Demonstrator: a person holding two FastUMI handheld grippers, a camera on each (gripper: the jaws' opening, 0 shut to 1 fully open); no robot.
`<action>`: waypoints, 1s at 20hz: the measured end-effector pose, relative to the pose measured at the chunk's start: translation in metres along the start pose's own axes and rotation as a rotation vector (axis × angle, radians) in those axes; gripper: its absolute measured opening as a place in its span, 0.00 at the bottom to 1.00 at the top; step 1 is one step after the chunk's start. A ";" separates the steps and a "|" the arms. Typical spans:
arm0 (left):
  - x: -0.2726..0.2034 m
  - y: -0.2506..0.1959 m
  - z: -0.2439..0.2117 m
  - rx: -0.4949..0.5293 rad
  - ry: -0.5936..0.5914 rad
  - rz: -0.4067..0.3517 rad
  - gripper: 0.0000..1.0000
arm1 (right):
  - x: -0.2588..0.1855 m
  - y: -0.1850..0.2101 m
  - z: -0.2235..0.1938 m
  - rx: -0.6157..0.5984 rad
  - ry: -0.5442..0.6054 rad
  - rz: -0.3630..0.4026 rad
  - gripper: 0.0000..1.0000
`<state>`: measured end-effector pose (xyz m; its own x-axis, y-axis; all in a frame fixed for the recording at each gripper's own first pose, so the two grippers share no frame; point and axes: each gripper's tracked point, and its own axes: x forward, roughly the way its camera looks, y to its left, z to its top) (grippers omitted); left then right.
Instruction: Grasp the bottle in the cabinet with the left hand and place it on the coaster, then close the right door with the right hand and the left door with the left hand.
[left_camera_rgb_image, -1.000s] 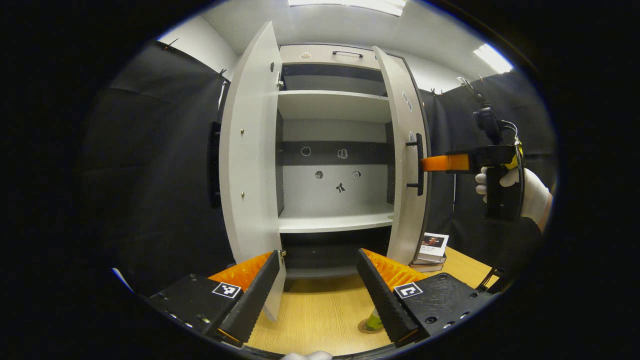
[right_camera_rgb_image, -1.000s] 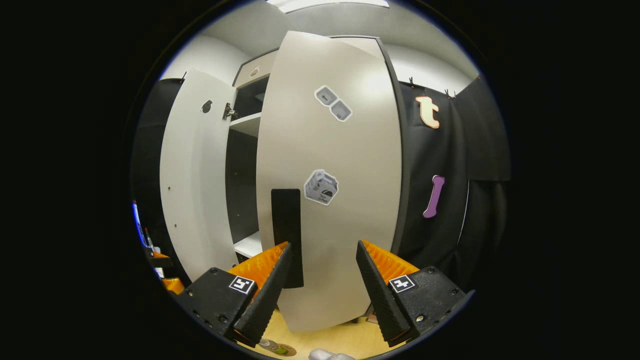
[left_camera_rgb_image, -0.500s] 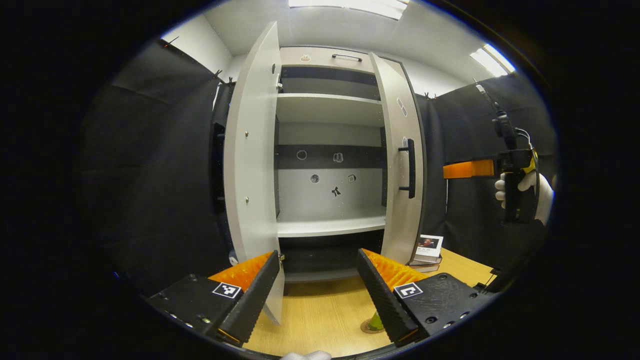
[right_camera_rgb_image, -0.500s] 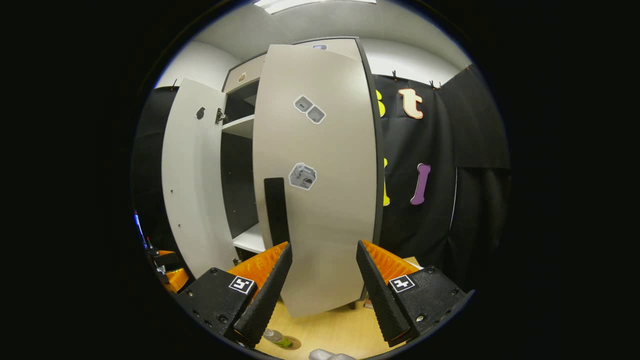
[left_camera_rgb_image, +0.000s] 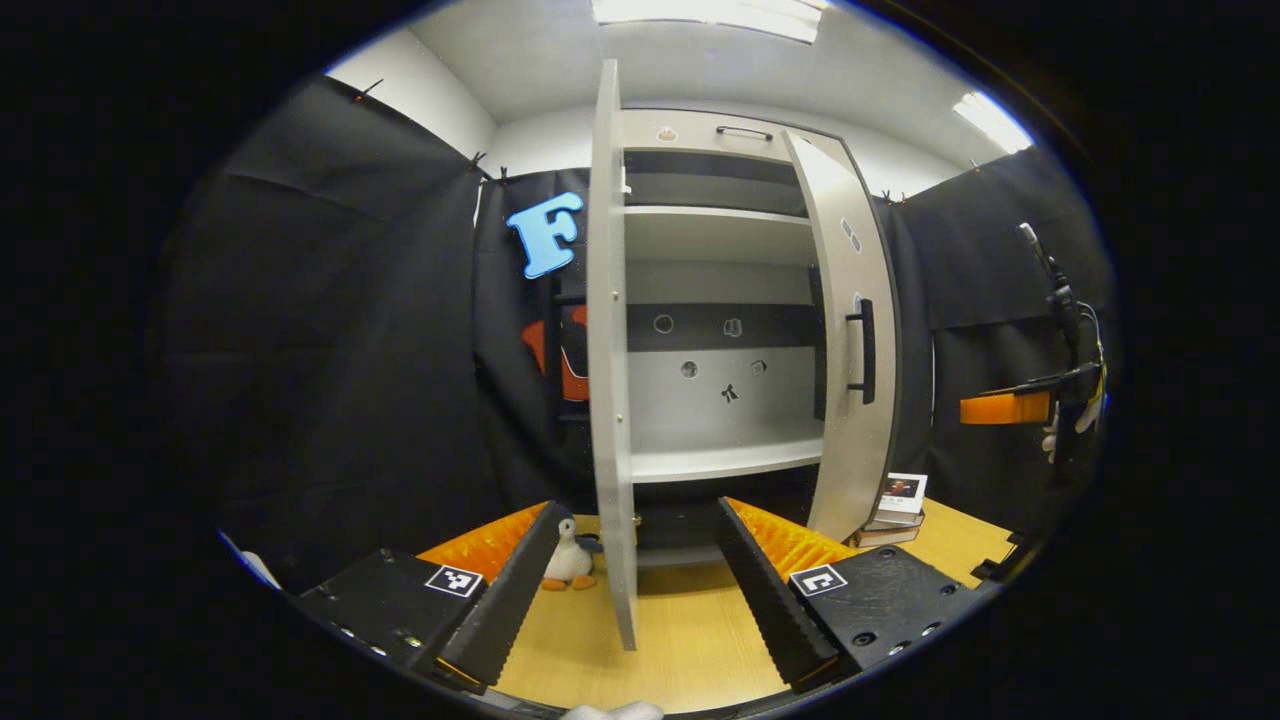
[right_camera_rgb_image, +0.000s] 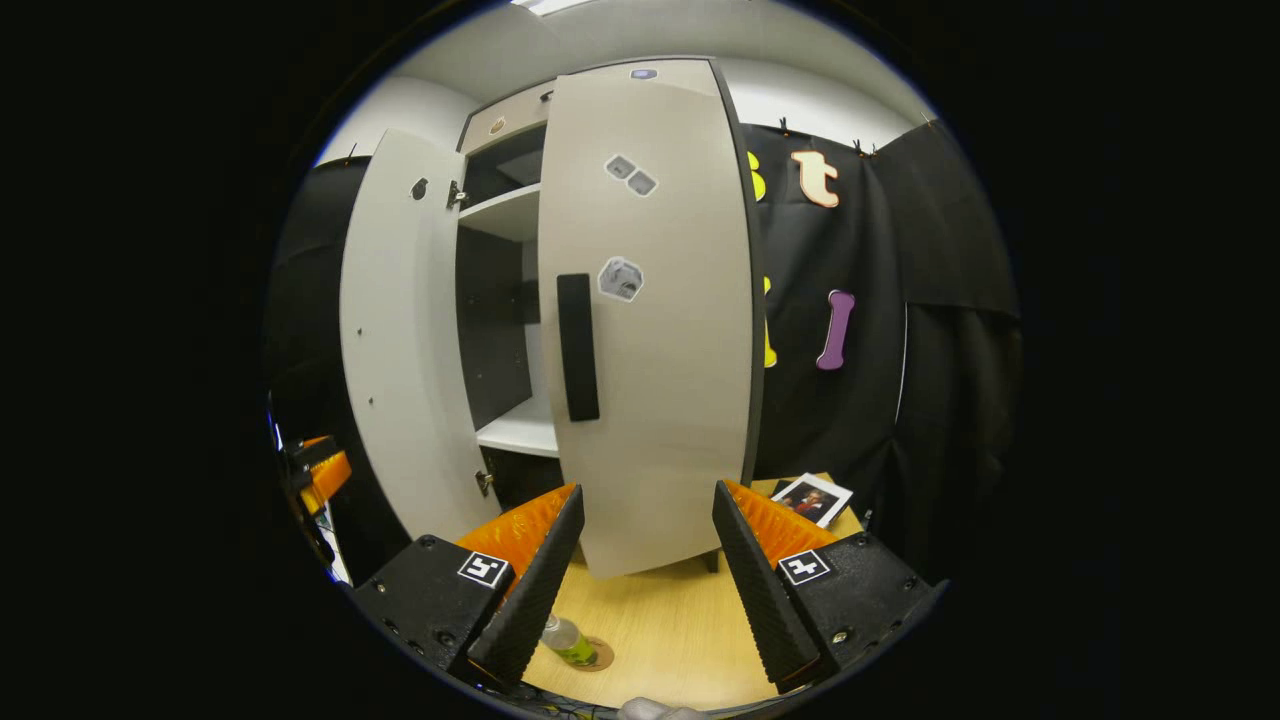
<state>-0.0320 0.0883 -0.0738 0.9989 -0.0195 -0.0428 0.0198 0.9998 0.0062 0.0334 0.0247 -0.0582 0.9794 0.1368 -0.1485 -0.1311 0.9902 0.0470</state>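
- In the left gripper view the left gripper (left_camera_rgb_image: 635, 590) hangs low over the wooden table (left_camera_rgb_image: 690, 650) with its fingers apart and nothing between them.
- Straight ahead of it stands the cabinet (left_camera_rgb_image: 720, 330), and the left door (left_camera_rgb_image: 606, 350) is seen almost edge-on, swung wide open towards the camera.
- The right door (left_camera_rgb_image: 852, 340) is partly open — its dark handle (left_camera_rgb_image: 864, 350) faces outward, and the pale shelves (left_camera_rgb_image: 725, 460) show between the two doors.
- At the far right of the same view the right gripper (left_camera_rgb_image: 1005, 408) is held up by a gloved hand (left_camera_rgb_image: 1058, 432), well apart from the right door.
- A small toy duck (left_camera_rgb_image: 568, 562) sits on the table to the left of the left door, and a stack of books (left_camera_rgb_image: 895, 510) with a photo card on top lies to the right of the cabinet.
- In the right gripper view the right gripper (right_camera_rgb_image: 640, 575) also has its fingers spread and grips nothing; it faces the outer side of the right door (right_camera_rgb_image: 650, 320), whose handle (right_camera_rgb_image: 578, 348) is clear of both fingers.
- The bottle (right_camera_rgb_image: 568, 640) stands on the coaster (right_camera_rgb_image: 598, 655) on the table, low in this view, just beside the gripper's left finger and out of the cabinet.
- The left gripper (right_camera_rgb_image: 322, 475) shows at the far left edge of this view, beside the open left door (right_camera_rgb_image: 395, 340).
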 end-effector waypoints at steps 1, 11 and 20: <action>0.003 0.015 0.005 0.009 -0.006 0.024 0.95 | -0.002 0.005 -0.001 -0.004 0.002 0.008 0.81; 0.082 0.128 0.060 -0.005 -0.055 0.190 0.95 | -0.031 0.017 -0.003 -0.052 0.008 0.001 0.81; 0.116 0.134 0.083 -0.010 -0.105 0.160 0.97 | -0.042 0.001 -0.016 -0.057 0.051 -0.061 0.81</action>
<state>0.0896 0.2195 0.0052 0.9882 0.1399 0.0629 -0.1398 0.9902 -0.0050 -0.0108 0.0202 -0.0680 0.9770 0.0758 -0.1992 -0.0813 0.9965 -0.0199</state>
